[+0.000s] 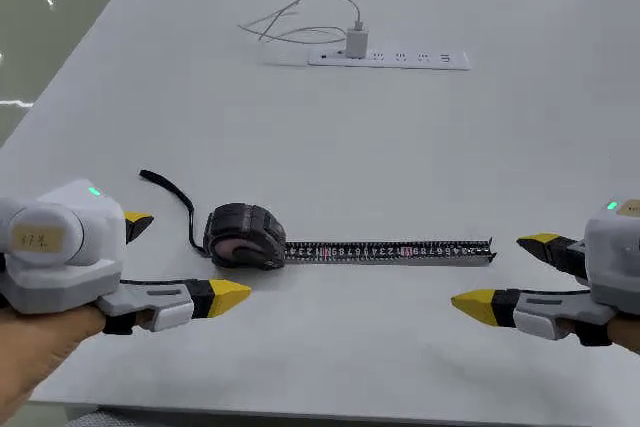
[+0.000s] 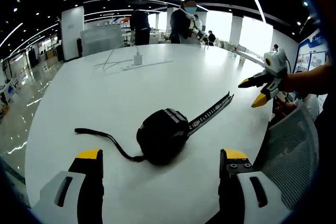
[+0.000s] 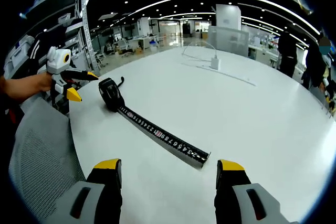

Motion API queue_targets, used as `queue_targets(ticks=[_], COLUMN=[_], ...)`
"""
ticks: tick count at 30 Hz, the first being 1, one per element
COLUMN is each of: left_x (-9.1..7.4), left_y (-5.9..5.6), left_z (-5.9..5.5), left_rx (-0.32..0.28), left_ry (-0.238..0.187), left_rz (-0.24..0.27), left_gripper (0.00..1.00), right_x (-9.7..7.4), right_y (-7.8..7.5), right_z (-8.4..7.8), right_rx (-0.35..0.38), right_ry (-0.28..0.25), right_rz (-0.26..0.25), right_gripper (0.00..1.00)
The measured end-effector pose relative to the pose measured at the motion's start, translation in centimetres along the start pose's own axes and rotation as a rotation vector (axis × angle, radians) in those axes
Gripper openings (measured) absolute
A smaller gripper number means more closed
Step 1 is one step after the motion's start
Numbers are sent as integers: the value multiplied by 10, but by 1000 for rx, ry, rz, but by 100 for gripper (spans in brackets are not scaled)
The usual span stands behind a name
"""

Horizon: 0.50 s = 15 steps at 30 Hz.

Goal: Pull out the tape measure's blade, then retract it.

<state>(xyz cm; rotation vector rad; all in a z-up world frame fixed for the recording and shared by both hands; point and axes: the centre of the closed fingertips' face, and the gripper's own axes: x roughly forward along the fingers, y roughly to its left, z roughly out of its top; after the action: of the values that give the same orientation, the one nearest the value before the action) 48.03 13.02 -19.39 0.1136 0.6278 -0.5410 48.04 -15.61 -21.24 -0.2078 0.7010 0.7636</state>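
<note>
The tape measure (image 1: 245, 237) sits on the white tabletop (image 1: 400, 127), a bit left of the middle and close to the near edge. Its blade (image 1: 390, 250) is already out. It lies flat on the tabletop and runs from the case off to the right, with the numbers facing up. So the first half of the job, the pulling part, looks done. The second half is left, because the blade has not gone back in yet. The left gripper (image 1: 188, 255) is near the case, just on its left side. Its fingers (image 2: 88, 155) are wide open and hold nothing. In the left gripper view the case sits a little way ahead, between the two fingers, not touching them. The right gripper (image 1: 502, 270) is near the far tip of the blade. Its fingers (image 3: 108, 164) are wide open too and hold nothing. In the right gripper view the tip lies just ahead, between the two fingers, not touching them. A black strap (image 1: 170, 192) trails from the case to the left. Far back on the tabletop there is a white power strip (image 1: 390, 57) with a cord. I think a lock may be holding the blade out, but I cannot see one. To finish, the blade must slide back into the case.
</note>
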Motion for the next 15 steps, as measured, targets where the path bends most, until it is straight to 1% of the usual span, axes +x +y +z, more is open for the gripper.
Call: queue_targets(ticks=[2,3,5,8,11,14,15], left_x=[-2,-3,-5,-10,-15,-22,-24], left_y=[-2,-3,-5,-8,-9,-10,-12], left_z=[1,1,0,0,0,2,3], left_rx=[-29,-33,-34,-23,-19,-42,-45], left_ry=[-9,-9,-7,-9,-5,-19,-22], left_rz=[6,7,13,15,23,27,26], left_gripper=[90,90,90,90,90,90,90], right_x=[-2,-4,-7,-13,-18,-25,-28], right_y=[2,6,14,20,24,25,25], right_z=[1,2,2,3,4,3,3], right_rx=[19,28,35,31,49,30,36], right_ry=[-11,-15,-13,-20,-30,-26,-31], right_rz=[-1,2,9,3,3,-15,-18], right_gripper=[72,72,71,72,74,76,76])
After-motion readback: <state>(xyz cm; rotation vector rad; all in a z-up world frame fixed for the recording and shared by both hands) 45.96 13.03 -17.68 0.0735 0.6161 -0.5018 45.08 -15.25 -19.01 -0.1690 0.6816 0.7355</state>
